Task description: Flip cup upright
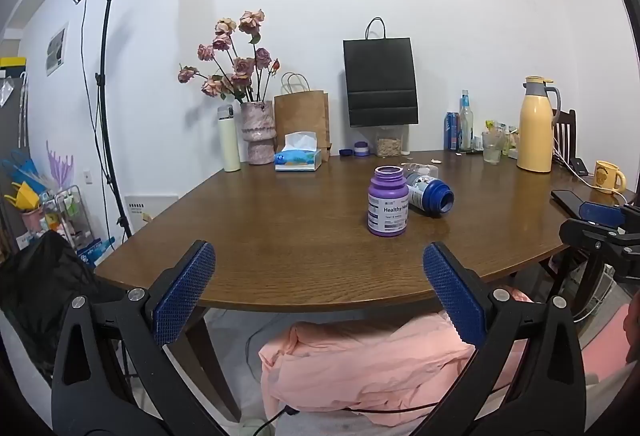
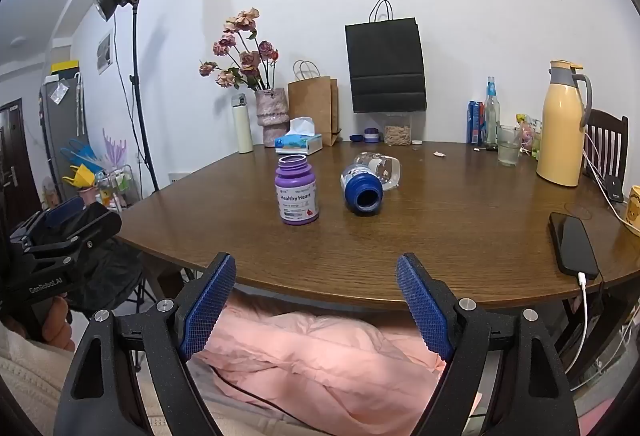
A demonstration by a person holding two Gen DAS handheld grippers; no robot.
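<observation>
A clear bottle with a blue neck (image 2: 368, 182) lies on its side near the middle of the wooden table (image 2: 440, 236), its open mouth facing me; it also shows in the left wrist view (image 1: 430, 190). A purple "Healthy Heart" jar (image 2: 297, 195) stands upright, lidless, just left of it, also seen in the left wrist view (image 1: 388, 207). My left gripper (image 1: 319, 256) is open and empty, held before the table's near edge. My right gripper (image 2: 316, 268) is open and empty, also short of the near edge, with the lying bottle ahead of it.
Along the back stand a vase of roses (image 2: 272, 112), tissue box (image 2: 298, 140), paper bags (image 2: 386, 64), bottles and a yellow jug (image 2: 562, 124). A phone on a cable (image 2: 572, 244) lies at the right edge. A pink coat (image 2: 320, 356) lies under the table.
</observation>
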